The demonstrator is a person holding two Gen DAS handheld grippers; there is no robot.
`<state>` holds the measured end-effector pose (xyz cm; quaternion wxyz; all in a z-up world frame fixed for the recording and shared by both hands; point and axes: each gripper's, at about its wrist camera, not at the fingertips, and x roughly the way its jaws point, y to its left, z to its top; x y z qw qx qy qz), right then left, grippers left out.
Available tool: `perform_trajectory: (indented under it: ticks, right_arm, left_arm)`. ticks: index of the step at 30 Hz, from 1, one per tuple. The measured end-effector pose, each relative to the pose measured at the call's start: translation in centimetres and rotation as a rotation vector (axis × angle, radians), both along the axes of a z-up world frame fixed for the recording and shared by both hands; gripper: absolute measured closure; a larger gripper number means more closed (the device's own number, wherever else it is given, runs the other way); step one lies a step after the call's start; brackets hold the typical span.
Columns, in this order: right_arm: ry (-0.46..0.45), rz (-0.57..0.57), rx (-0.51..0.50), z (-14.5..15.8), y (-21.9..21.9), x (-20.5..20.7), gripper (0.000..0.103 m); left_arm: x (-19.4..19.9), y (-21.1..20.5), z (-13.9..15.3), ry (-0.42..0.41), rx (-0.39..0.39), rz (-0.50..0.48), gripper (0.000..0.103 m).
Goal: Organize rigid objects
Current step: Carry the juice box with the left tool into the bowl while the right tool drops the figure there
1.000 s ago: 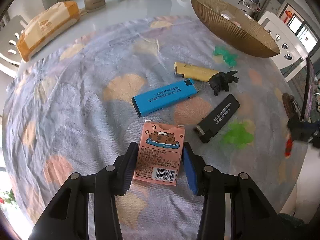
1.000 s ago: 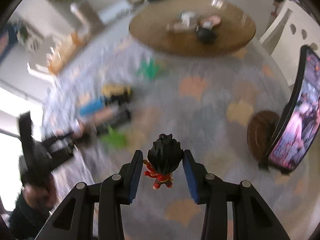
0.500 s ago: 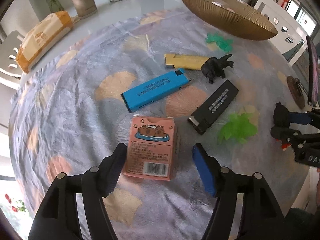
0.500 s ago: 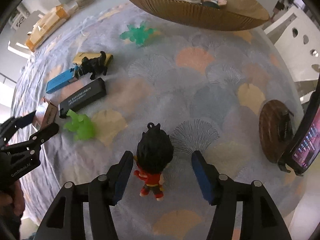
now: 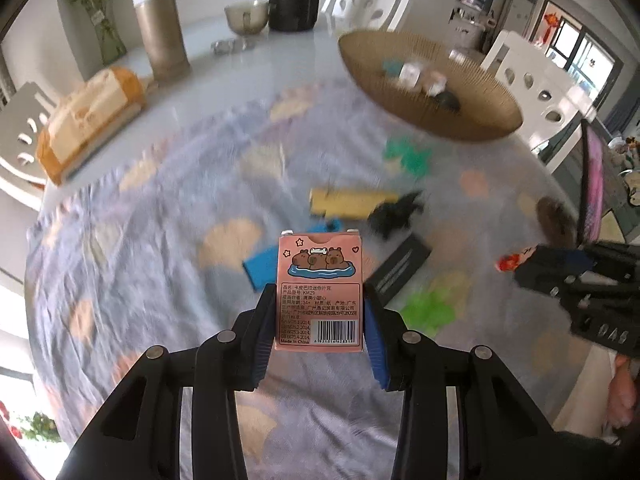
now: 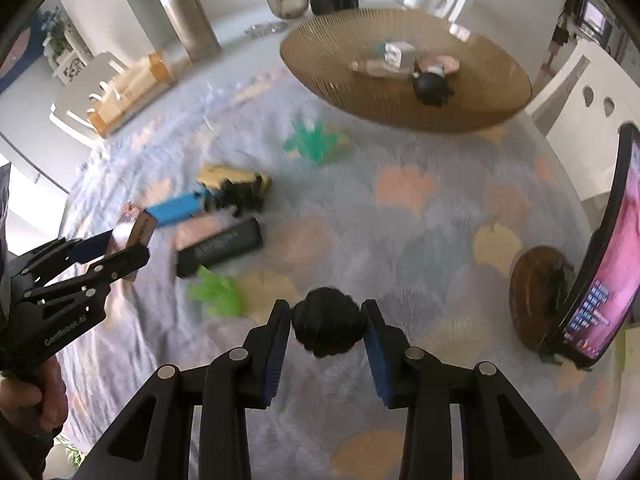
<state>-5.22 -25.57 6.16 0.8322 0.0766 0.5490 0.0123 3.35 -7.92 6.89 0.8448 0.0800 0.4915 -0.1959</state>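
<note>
The left gripper is clamped on a pink card box printed with two cartoon capybaras and a barcode. The pads press its two long sides, and the box stands upright between them, lifted clear of the patterned cloth that covers the tabletop. In the right wrist view the same box shows small at the far left, pinched in the left gripper.

The right gripper is clenched on a small figurine with a black spiky head. That head fills the space between the blue pads. From the left wrist view only a bit of the figurine's red body shows at the tip of the right gripper.

On the cloth below lie a blue flat box, a black flat box and a yellow flat box. A black toy animal stands touching the yellow box's end. A light green toy sits just beside the black box, and a darker green one lies nearer the wide woven bowl. The bowl holds several small items, among them a dark round-headed figure. Much of the background is motion-blurred.

A tall metal tumbler, a metal bowl and a packet of tissues stand on the bare tabletop beyond the cloth. A curved screen stands at the right edge, beside a round brown coaster.
</note>
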Motion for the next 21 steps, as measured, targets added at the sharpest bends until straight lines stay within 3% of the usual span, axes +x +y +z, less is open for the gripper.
perform_trajectory:
  ticks: [8, 16, 21]
  right_arm:
    - [-0.095, -0.017, 0.041, 2.9, 0.8, 1.1, 0.068]
    - [-0.248, -0.147, 0.029, 8.0, -3.1, 3.5, 0.069]
    - [-0.259, -0.247, 0.041, 8.1, -5.8, 6.2, 0.069]
  left_arm:
    - [2.3, -3.0, 5.0, -0.076, -0.042, -0.063, 0.066]
    - [6.7, -8.3, 10.5, -0.16, -0.125, -0.133, 0.066]
    - [9.8, -12.1, 10.7, -0.145, -0.142, -0.155, 0.066]
